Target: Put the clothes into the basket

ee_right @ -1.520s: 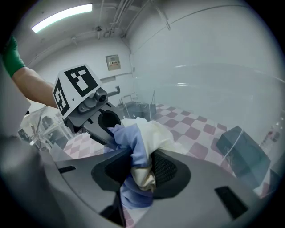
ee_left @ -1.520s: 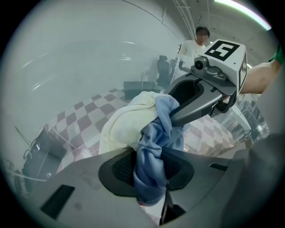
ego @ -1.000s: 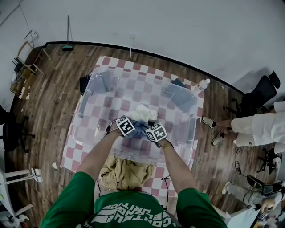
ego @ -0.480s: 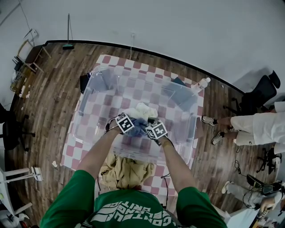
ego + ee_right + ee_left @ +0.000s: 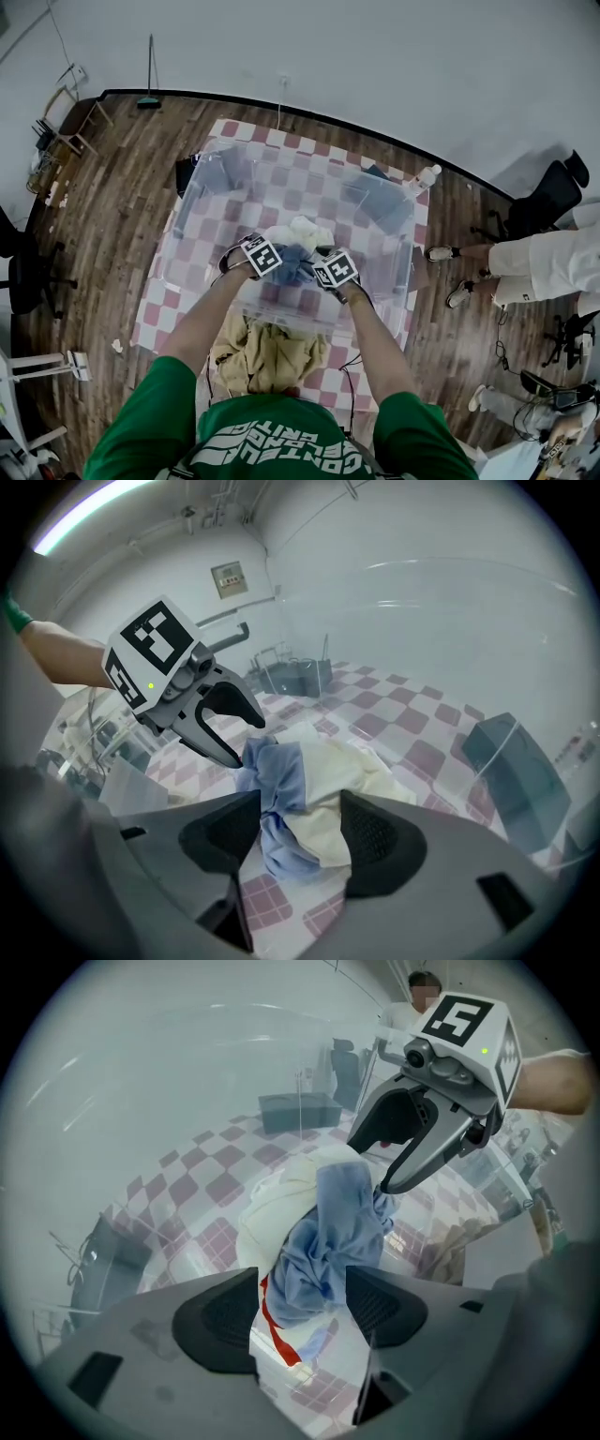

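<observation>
A clear plastic basket (image 5: 201,174) stands on the checkered table. Inside it lie a cream garment (image 5: 306,232) and a bunched blue garment (image 5: 292,263) with a red strip (image 5: 277,1331). My left gripper (image 5: 279,272) and right gripper (image 5: 315,277) reach down into the basket's near part and face each other across the blue garment. Both have just been opening their jaws. In the left gripper view the blue garment (image 5: 336,1215) hangs loose between the spread pads of the left gripper (image 5: 302,1309). In the right gripper view, blue (image 5: 277,772) and cream cloth (image 5: 349,766) lie between the pads of the right gripper (image 5: 300,832).
A tan heap of clothes (image 5: 268,349) lies on the table's near edge, in front of the basket. A bottle (image 5: 425,177) stands at the far right corner. A person in white (image 5: 551,268) and an office chair (image 5: 549,195) are to the right, another chair (image 5: 24,274) to the left.
The two marker cubes have drawn slightly apart and moved a little farther over the basket. The blue garment stays bunched between them on the cream one.
</observation>
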